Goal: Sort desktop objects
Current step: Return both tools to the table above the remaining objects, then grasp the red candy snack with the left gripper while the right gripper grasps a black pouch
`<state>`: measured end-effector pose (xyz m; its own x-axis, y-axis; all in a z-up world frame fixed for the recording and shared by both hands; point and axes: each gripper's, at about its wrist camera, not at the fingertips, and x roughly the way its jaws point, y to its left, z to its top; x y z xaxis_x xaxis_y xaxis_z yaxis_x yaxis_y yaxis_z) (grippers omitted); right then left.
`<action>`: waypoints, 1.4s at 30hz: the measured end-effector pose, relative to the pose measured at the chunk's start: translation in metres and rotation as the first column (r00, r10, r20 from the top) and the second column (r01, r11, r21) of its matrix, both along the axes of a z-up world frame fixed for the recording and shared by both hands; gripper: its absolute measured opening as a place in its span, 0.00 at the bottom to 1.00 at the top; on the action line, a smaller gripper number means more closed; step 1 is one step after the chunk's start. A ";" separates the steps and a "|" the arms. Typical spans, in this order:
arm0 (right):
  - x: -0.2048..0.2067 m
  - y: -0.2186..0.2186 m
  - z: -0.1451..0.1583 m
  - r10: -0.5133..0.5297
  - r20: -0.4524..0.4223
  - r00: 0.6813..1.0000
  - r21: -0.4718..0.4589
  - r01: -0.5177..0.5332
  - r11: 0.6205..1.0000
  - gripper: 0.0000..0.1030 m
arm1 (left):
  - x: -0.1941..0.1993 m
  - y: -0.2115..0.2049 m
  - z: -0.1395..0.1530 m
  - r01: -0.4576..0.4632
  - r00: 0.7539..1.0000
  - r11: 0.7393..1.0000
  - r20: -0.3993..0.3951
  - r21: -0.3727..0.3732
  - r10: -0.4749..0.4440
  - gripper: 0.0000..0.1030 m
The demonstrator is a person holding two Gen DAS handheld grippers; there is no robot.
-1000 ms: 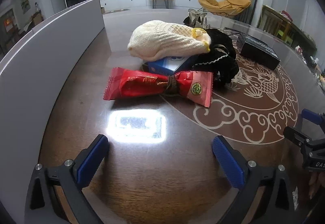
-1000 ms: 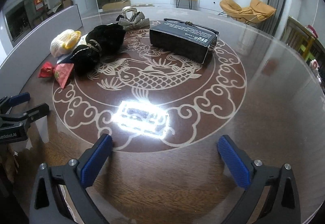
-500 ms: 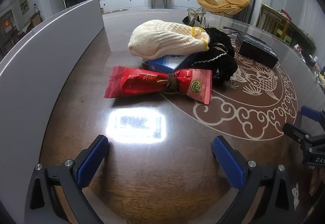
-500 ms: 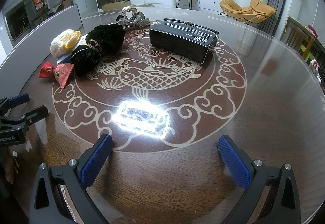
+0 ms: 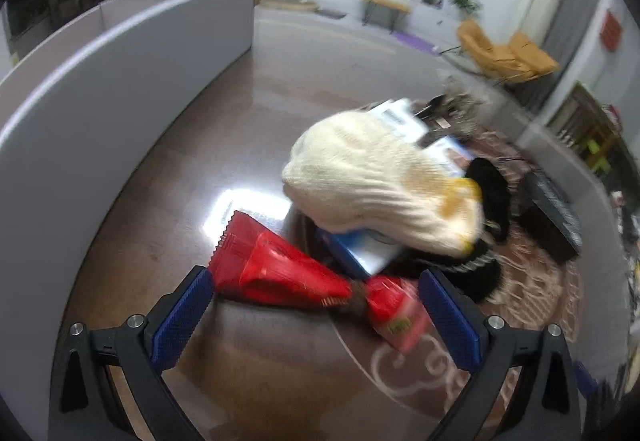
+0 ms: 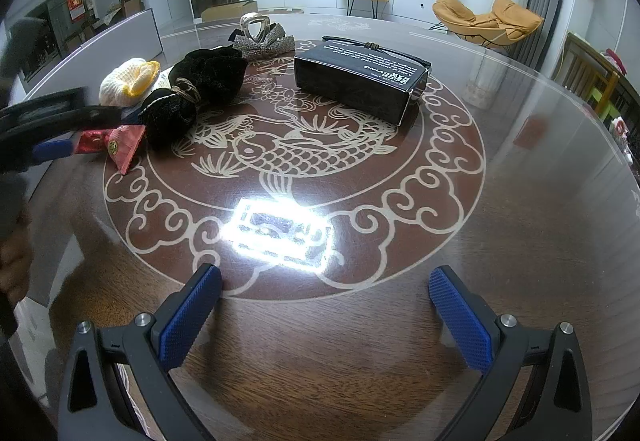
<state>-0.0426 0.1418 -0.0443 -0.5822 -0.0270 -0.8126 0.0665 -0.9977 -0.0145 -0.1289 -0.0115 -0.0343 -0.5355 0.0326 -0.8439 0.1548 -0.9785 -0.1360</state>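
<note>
Left wrist: left gripper [image 5: 316,315] jaws spread, straddling red snack packet [image 5: 280,271]; right gripper [image 6: 326,311] released.

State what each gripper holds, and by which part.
Nothing held. The left gripper is open, its fingers flanking the red snack packet without clamping; the right gripper is open over bare table.

Left gripper [image 5: 316,305] wide open, my view blurred. Red snack packet [image 5: 288,269] lies on the desk [image 5: 248,129] between the blue fingers [image 5: 180,321], its far end near the right pad. Behind it a cream knit pouch [image 5: 376,181] sits on a blue box [image 5: 360,249], black fabric [image 5: 488,181] beside. Grey panel [image 5: 100,89] on my left.
</note>
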 end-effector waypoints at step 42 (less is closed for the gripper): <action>-0.094 -0.074 0.024 0.100 -0.015 0.995 -0.232 -0.100 0.967 0.75 | 0.069 -0.035 -0.007 0.258 0.955 0.955 -0.109 -0.147 -0.275 0.20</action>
<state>-0.1364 0.0681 -0.0201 -0.5693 -0.2730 -0.7755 0.1663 -0.9620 0.2166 -0.0597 -0.0469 -0.0413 -0.6253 0.0832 -0.7760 -0.1239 -0.9923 -0.0066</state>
